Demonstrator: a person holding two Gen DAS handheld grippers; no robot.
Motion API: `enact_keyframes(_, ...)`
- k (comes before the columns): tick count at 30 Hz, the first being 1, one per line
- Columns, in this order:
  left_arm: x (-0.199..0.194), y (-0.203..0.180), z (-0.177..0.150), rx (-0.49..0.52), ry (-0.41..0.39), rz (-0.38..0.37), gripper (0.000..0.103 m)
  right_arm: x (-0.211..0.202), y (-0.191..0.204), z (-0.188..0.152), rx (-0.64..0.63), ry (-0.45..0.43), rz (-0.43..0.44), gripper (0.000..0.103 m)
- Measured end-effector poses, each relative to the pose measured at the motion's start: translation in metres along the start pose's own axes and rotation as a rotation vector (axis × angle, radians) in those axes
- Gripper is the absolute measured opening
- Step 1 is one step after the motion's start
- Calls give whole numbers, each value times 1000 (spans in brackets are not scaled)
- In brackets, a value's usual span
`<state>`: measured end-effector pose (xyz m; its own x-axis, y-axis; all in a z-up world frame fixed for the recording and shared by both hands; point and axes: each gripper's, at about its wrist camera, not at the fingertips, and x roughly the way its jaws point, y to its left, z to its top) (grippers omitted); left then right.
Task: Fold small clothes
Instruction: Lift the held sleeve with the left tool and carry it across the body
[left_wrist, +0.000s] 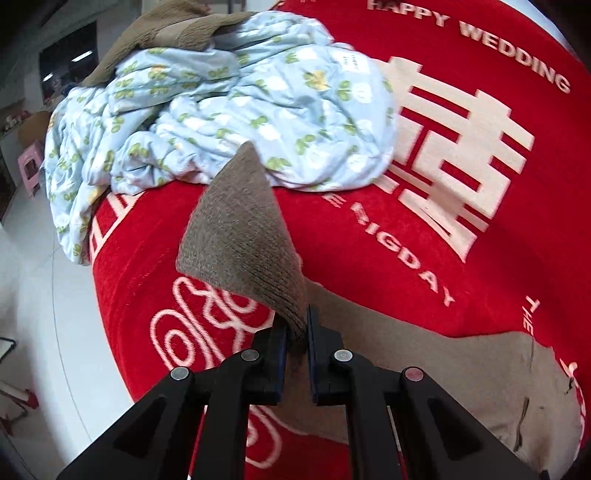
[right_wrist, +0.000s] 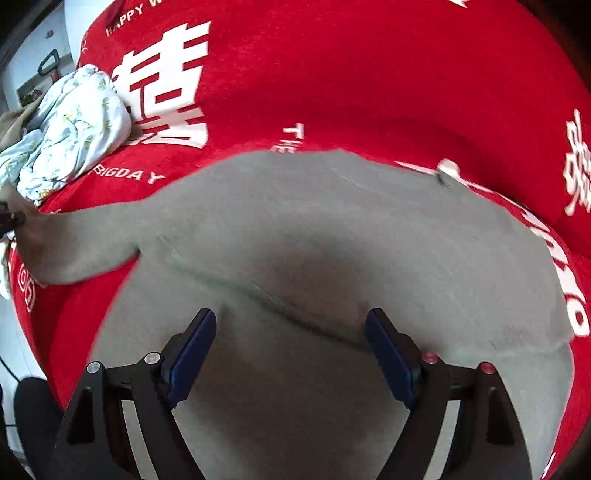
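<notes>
A: What do you see from the left wrist?

B: The left tongs (left_wrist: 295, 325) are pressed together on a corner of the brown knit top (left_wrist: 240, 236). The pinched corner sticks up like a little tent. The rest of the top lies flat below, off to the right.

A: What is it lying on?

B: A big red cloth (left_wrist: 406, 258) with pale letters. It says "HAPPY WEDDING" near the far edge. I cannot tell if a bed or a tabletop is under it.

A: Anything else there?

B: A crumpled blue flowery cloth (left_wrist: 258, 110) sits farther back, on the left. A fuzzy brown cloth (left_wrist: 173, 33) lies on the far end of it. A pink stool (left_wrist: 29, 166) stands on the floor at the left.

A: Now the right wrist?

B: The right tongs (right_wrist: 291, 321) are spread wide. Nothing is between them. They hang over the brown knit top (right_wrist: 332, 229), which looks grey here and is spread out on the red cloth (right_wrist: 369, 74).

A: Does the top reach anywhere?

B: One long part runs off to the left edge, where the left tongs (right_wrist: 11, 218) pinch it. The blue flowery cloth (right_wrist: 74, 125) is far back on the left.
</notes>
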<state>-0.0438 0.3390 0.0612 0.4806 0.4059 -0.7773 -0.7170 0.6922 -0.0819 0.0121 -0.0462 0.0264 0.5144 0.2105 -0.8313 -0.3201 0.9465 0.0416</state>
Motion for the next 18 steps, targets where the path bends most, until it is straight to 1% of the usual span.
enact_keyframes(6, -6, -32, -6, 44, 13, -9, 11, -10, -20, -26, -57, -13, -10, 86)
enact_keyframes(8, -6, -41, -9, 55, 22, -11, 11, -14, -25, -34, -66, -28, 7, 86)
enact_keyframes(12, -9, -57, -14, 79, 33, -19, 11, -16, -28, -41, -97, -65, 17, 87)
enact_keyframes(18, -9, -75, -22, 103, 55, -29, 11, -15, -30, -45, -86, -93, 28, 89)
